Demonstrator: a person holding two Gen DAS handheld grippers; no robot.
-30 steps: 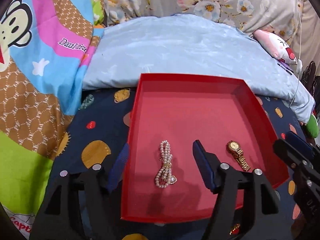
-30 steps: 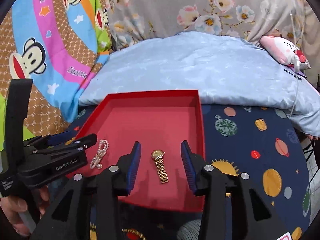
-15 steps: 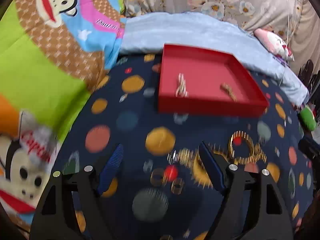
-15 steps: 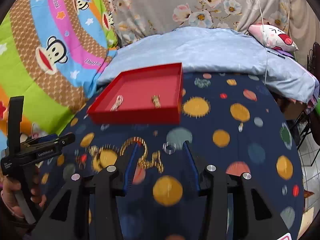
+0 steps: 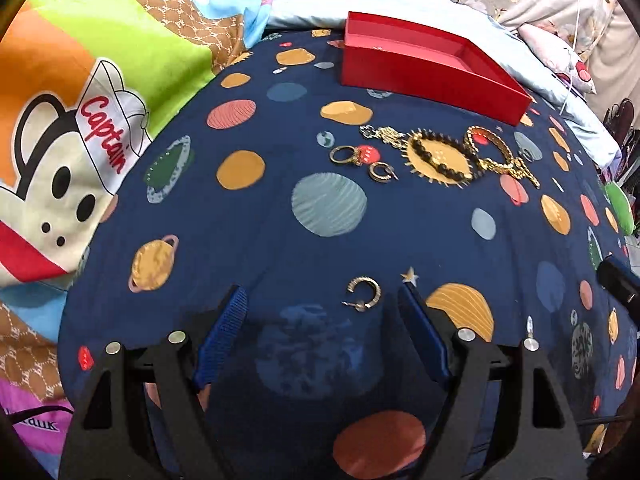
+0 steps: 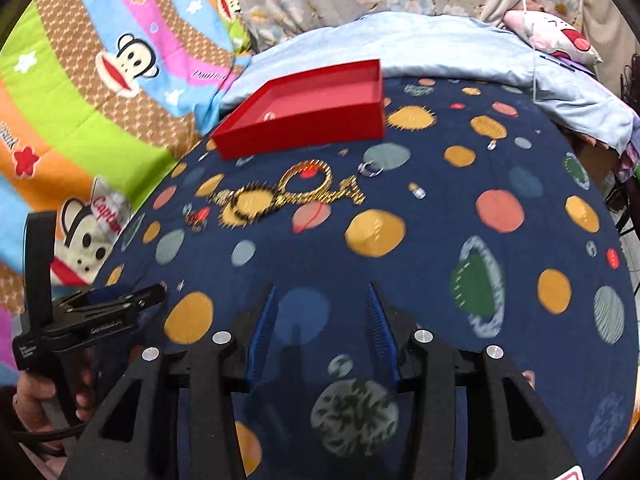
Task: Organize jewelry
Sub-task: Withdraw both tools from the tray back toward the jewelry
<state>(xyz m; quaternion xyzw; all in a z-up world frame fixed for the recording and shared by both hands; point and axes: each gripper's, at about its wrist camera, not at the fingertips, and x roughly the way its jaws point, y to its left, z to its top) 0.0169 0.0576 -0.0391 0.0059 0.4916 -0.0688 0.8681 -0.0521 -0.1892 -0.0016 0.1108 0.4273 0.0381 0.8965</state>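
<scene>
A red tray (image 5: pixel 432 76) stands at the far side of the navy planet-print cloth; its inside is hidden in the left wrist view. In front of it lie a gold chain necklace (image 5: pixel 496 156), a dark bead bracelet (image 5: pixel 436 156) and two gold hoop earrings (image 5: pixel 344 155). A third gold hoop earring (image 5: pixel 362 294) lies on the cloth between the fingers of my left gripper (image 5: pixel 322 300), close to the right finger and untouched; the jaws are open. My right gripper (image 6: pixel 322 294) hangs open over bare cloth, with the tray (image 6: pixel 304 128) and gold chain (image 6: pixel 316 188) well ahead.
A silver ring (image 6: pixel 370 168) and a small stud (image 6: pixel 416 191) lie right of the chain. A bright cartoon quilt (image 5: pixel 100 128) borders the cloth on the left, and a pale blue blanket (image 6: pixel 440 44) lies behind the tray. A hand (image 6: pixel 36 396) holds the left gripper's handle.
Both grippers have drawn back from over the red tray, where a pearl bracelet and gold watch lay, to the near part of the cloth. The left jaws now stand wider.
</scene>
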